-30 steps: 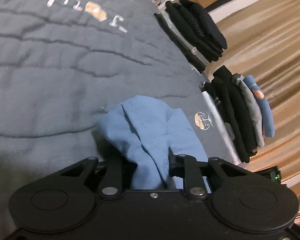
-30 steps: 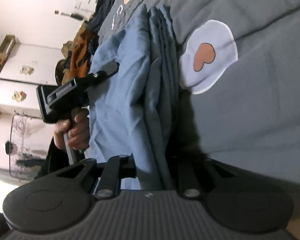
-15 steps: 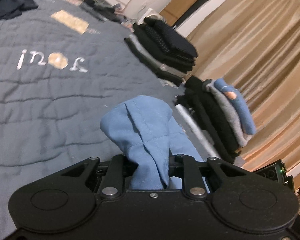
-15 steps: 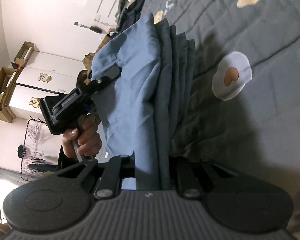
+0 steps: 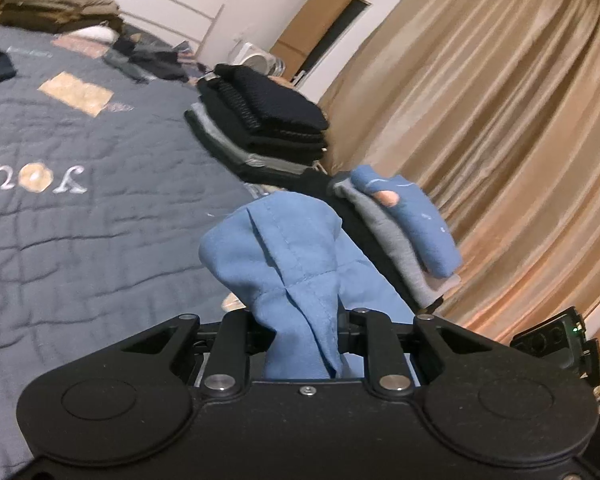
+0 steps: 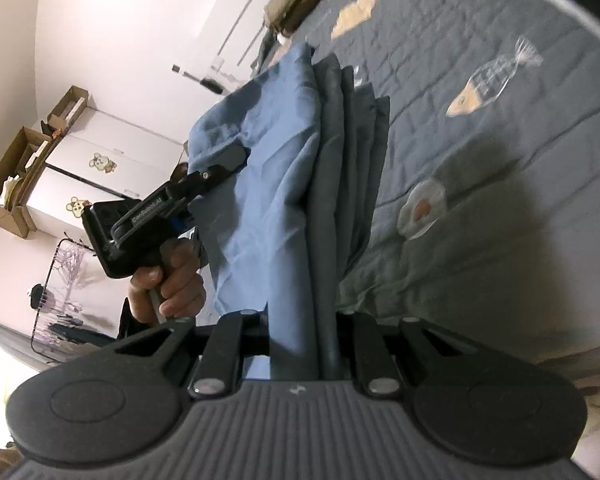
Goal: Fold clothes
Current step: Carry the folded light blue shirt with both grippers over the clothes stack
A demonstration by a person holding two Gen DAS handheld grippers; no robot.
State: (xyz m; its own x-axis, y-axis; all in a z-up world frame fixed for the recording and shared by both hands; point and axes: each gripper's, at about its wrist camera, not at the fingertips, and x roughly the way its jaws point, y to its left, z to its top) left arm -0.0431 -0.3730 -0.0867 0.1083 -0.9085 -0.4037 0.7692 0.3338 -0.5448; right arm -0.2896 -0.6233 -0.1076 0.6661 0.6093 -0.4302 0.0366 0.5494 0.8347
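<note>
Blue cloth, a bunched garment (image 5: 284, 264), hides both grippers' fingertips: the left gripper (image 5: 306, 316) and right gripper (image 6: 302, 320) are each clamped nearly closed on it, above the grey quilt (image 5: 80, 240). Only the right view shows the hand (image 6: 172, 284); only the left shows folded stacks (image 5: 268, 128).
</note>
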